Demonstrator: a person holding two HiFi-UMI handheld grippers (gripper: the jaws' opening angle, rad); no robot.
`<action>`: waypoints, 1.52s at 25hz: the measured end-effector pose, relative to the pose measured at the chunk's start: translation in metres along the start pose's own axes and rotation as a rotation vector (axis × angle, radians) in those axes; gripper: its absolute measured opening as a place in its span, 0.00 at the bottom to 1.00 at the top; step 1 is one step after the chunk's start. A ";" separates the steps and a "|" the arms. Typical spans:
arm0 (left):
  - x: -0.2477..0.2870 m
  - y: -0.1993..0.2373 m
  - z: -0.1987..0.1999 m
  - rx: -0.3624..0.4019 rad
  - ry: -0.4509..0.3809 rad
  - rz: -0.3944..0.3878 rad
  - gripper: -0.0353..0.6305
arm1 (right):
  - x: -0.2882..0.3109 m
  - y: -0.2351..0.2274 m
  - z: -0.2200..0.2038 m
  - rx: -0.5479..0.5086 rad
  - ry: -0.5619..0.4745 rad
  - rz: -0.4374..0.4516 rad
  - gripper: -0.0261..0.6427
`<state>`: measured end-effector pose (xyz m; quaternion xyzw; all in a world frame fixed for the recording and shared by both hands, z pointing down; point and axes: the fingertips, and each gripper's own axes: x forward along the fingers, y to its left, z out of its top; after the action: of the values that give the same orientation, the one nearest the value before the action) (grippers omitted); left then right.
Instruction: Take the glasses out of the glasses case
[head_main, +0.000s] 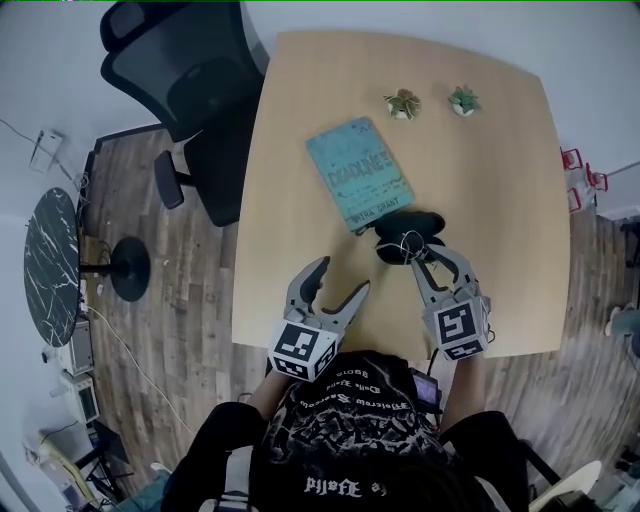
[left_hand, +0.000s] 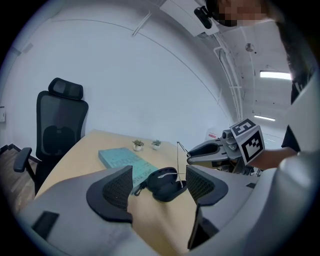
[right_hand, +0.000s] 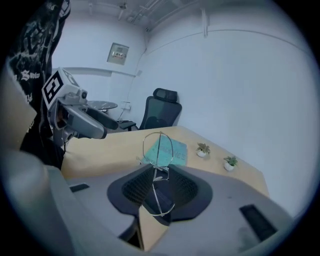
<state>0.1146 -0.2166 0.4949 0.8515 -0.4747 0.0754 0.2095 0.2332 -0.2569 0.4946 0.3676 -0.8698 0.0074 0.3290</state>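
One tabletop (head_main: 300, 150) carries one teal book (head_main: 358, 172) at centre frame and two plants (head_main: 402, 104) at upper right. One black case (head_main: 408, 236) lies open just below the book's lower right corner. The right claw (right_hand: 160, 187) is clamped on the one pair of wire glasses (right_hand: 159, 171) near the bridge, holding them on edge by the case. The left claw (left_hand: 159, 186), at lower centre, stands open with nothing gripped. One chair (head_main: 190, 80) sits at upper left.
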 end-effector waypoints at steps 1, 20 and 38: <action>-0.003 0.001 0.004 0.004 -0.012 0.000 0.57 | -0.005 0.001 0.004 0.022 -0.018 -0.016 0.19; -0.044 -0.018 0.036 0.094 -0.098 -0.035 0.57 | -0.088 0.038 0.030 0.397 -0.332 -0.254 0.19; -0.062 -0.023 0.016 0.123 -0.074 -0.031 0.42 | -0.091 0.064 0.022 0.440 -0.357 -0.297 0.19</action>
<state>0.0990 -0.1646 0.4537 0.8722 -0.4635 0.0695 0.1401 0.2263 -0.1581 0.4389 0.5482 -0.8283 0.0825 0.0813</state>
